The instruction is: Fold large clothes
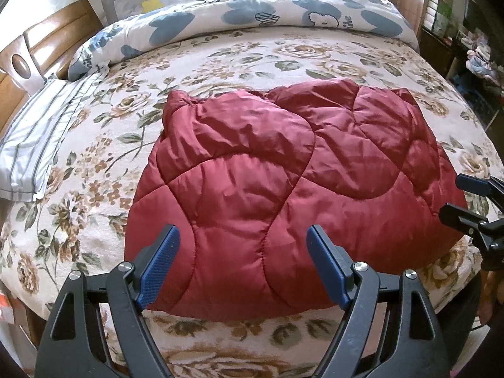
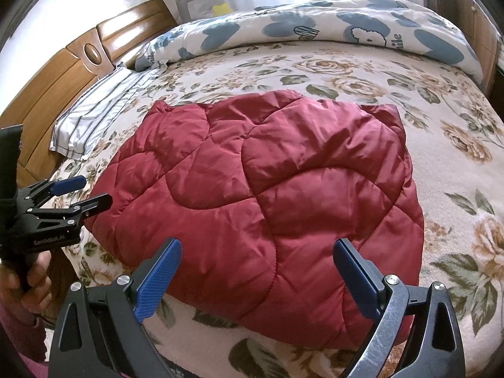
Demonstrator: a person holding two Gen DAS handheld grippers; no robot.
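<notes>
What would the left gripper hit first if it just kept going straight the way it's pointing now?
Most likely the red padded jacket on the bed. The left gripper is open, angled down, with the jacket's near part between its fingers. Nothing else appears in between, though depth is hard to judge.

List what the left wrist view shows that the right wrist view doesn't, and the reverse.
Left wrist only: cluttered shelves at the far right, and the right gripper seen from the side.
Right wrist only: the hand holding the left gripper, whose label is readable.
Both: the folded red quilted jacket on the floral bedspread, striped pillow, blue-patterned duvet, wooden headboard. Both grippers are open, holding nothing.
</notes>
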